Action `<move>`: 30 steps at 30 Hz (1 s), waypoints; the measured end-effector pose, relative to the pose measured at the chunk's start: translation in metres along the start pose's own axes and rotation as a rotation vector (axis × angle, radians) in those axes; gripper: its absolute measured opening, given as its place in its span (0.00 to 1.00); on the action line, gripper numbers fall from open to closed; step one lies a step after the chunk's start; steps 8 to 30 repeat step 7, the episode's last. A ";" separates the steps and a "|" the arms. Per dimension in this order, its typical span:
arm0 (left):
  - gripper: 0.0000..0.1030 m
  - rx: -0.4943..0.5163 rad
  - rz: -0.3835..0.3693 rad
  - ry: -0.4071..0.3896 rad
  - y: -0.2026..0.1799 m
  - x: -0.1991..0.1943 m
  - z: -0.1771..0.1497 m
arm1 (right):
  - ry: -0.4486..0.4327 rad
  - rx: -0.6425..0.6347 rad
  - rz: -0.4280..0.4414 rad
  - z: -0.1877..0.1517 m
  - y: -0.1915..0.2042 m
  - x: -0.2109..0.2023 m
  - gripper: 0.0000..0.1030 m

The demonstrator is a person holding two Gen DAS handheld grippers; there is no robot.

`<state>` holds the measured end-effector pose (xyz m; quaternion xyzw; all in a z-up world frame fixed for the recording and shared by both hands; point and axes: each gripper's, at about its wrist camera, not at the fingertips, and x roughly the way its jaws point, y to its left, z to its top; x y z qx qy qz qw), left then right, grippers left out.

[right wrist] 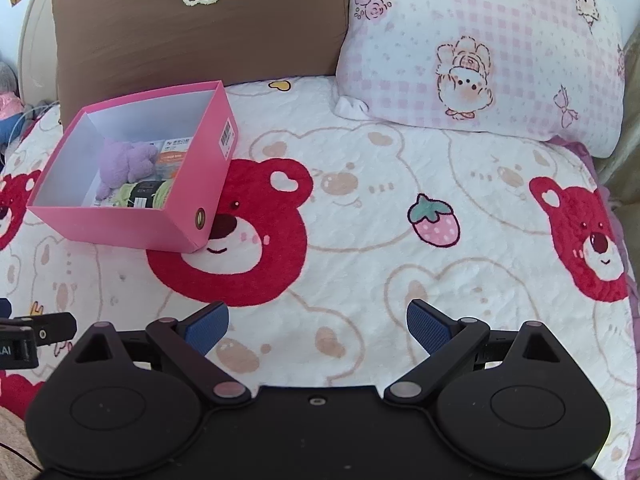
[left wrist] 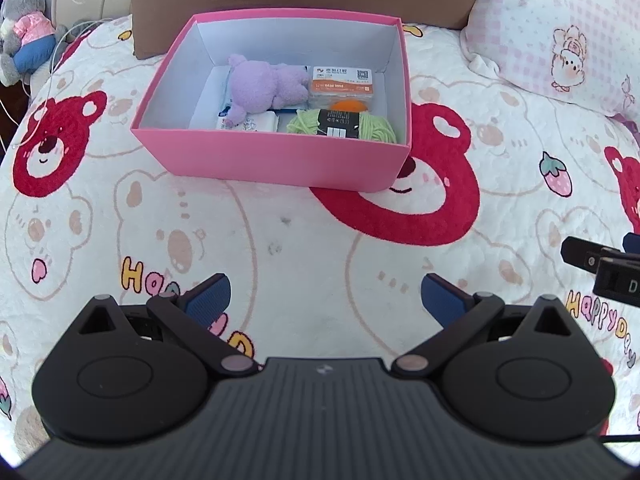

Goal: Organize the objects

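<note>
While both tools hang above the bear-print blanket (left wrist: 312,248), neither carries anything: the left gripper (left wrist: 326,298) has its blue-padded fingers (left wrist: 210,294) spread wide apart, and the right gripper (right wrist: 318,326) is likewise spread, nothing between its pads (right wrist: 428,326). Each tool shows at the edge of the other's view, so they sit side by side, near each other.

Pink box (left wrist: 280,160) rests on the blanket, lid off, white inside. It stands ahead of the left gripper and well to the left of the right gripper; one corner overlaps a red bear face (right wrist: 256,232). Behind it, touching or nearly so, a brown pillow (right wrist: 200,28); a pink checked pillow (right wrist: 480,52) lies to the right.

Contents, from the left wrist view: purple plush toy (left wrist: 268,86) at left centre; an orange-and-white card packet (left wrist: 344,84) just beside it at the right; a green yarn skein (left wrist: 344,126) with a black label along the near wall; an orange item (left wrist: 352,106) between packet and yarn, mostly hidden, possibly a ball; white flat packets (left wrist: 248,122) under the plush.

Grey stuffed animal (left wrist: 24,24) sits off the far left edge of the bed
</note>
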<state>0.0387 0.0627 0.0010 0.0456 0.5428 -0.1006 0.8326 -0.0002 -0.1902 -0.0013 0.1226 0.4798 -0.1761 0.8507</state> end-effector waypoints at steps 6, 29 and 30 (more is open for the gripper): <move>1.00 -0.005 -0.002 -0.001 -0.001 -0.001 -0.002 | 0.007 0.017 0.004 -0.004 -0.004 -0.001 0.95; 1.00 -0.003 0.000 -0.002 -0.001 -0.001 -0.003 | 0.008 0.020 0.007 -0.005 -0.005 -0.001 0.95; 1.00 -0.003 0.000 -0.002 -0.001 -0.001 -0.003 | 0.008 0.020 0.007 -0.005 -0.005 -0.001 0.95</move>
